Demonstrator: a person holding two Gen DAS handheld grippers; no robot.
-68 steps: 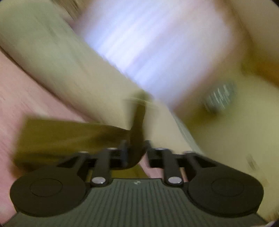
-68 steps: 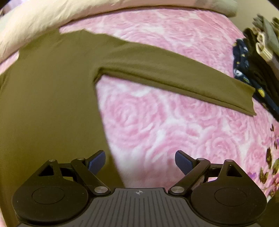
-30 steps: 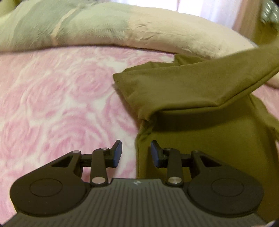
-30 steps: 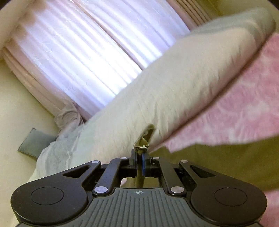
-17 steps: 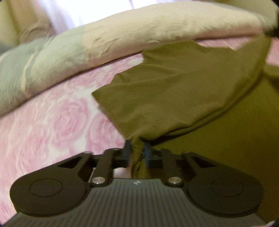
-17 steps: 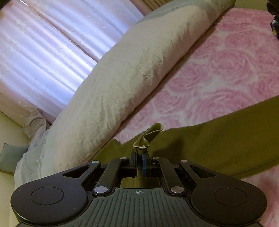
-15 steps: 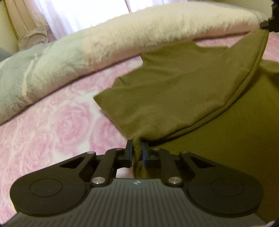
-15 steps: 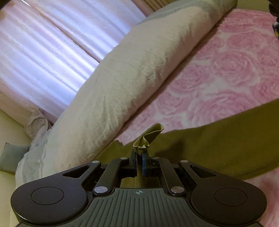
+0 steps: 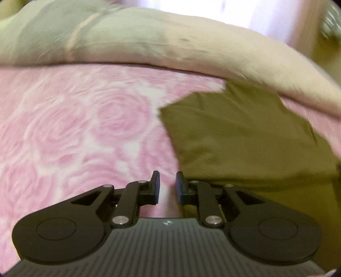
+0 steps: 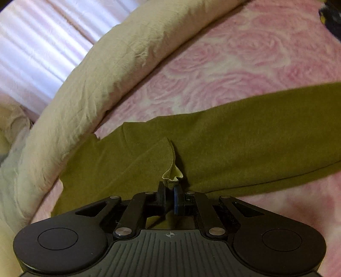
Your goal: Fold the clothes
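Observation:
An olive-green long-sleeved shirt (image 9: 245, 138) lies on the pink rose-patterned bed cover (image 9: 74, 127). In the left wrist view its folded left edge runs just right of my left gripper (image 9: 168, 183), which is open a little and empty, over the bed cover beside the shirt's edge. In the right wrist view the shirt (image 10: 234, 132) spreads out with one sleeve reaching to the right. My right gripper (image 10: 170, 189) is shut on a pinched bit of the shirt's cloth, low over the garment.
A long cream and grey rolled duvet (image 9: 170, 42) lies along the far side of the bed, also in the right wrist view (image 10: 96, 74). Pale curtains (image 10: 32, 42) hang behind it. A dark patterned garment (image 10: 332, 15) shows at the top right corner.
My left gripper has let go of the shirt's folded edge and opened, moving left off the cloth. My right gripper has come down toward the shirt, still holding the cloth.

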